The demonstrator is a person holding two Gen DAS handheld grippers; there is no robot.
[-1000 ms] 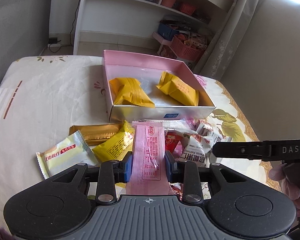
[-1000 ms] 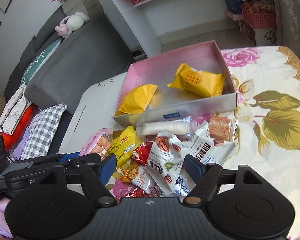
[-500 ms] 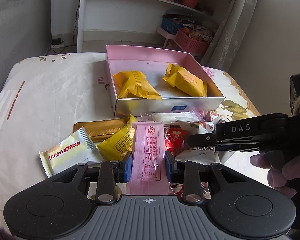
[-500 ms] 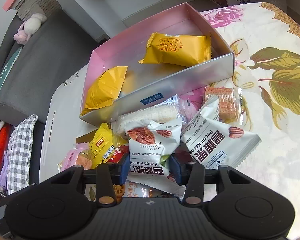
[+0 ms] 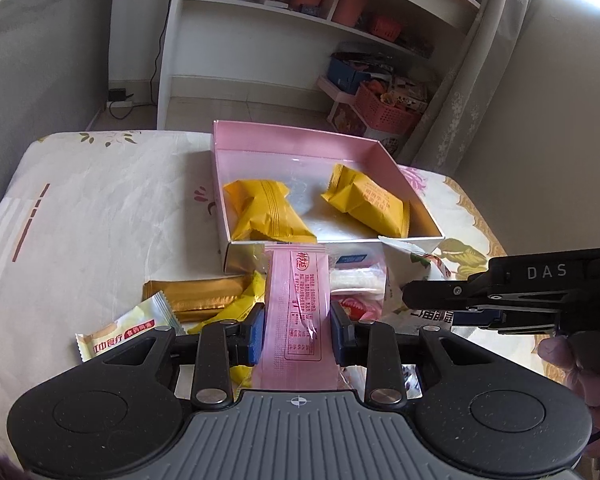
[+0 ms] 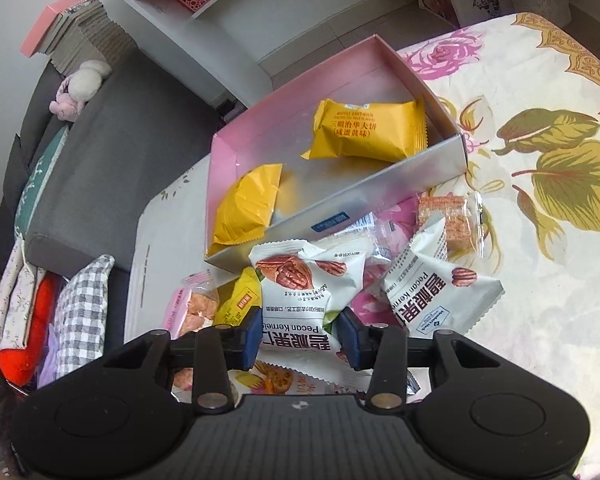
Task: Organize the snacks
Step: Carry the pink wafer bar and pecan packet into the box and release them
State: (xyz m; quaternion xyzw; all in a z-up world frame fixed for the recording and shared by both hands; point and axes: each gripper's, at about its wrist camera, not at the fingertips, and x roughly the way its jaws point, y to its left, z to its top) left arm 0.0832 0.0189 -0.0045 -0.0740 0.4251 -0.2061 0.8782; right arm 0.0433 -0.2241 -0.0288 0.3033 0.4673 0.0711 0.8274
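Note:
My left gripper (image 5: 298,334) is shut on a long pink snack packet (image 5: 298,304), held above the pile with its far end near the front wall of the pink box (image 5: 300,142). Two yellow packets (image 5: 266,210) lie inside that box. In the right wrist view my right gripper (image 6: 300,338) is shut on a white pecan kernel packet (image 6: 306,284), lifted over the pile. A second pecan packet (image 6: 436,294) lies to its right. The right gripper also shows in the left wrist view (image 5: 408,296), at the right.
Loose snacks lie in front of the box: a gold bar (image 5: 194,294), a pale packet (image 5: 120,330), a wafer (image 6: 446,216), a small yellow packet (image 6: 240,298). A grey sofa (image 6: 100,152) stands left of the table, shelves (image 5: 320,20) behind it. The floral cloth (image 6: 560,240) is bare at right.
My right gripper closed on the pecan packet and raised it from the pile, rolling a little. The left gripper kept its hold on the pink packet and lifted slightly toward the box.

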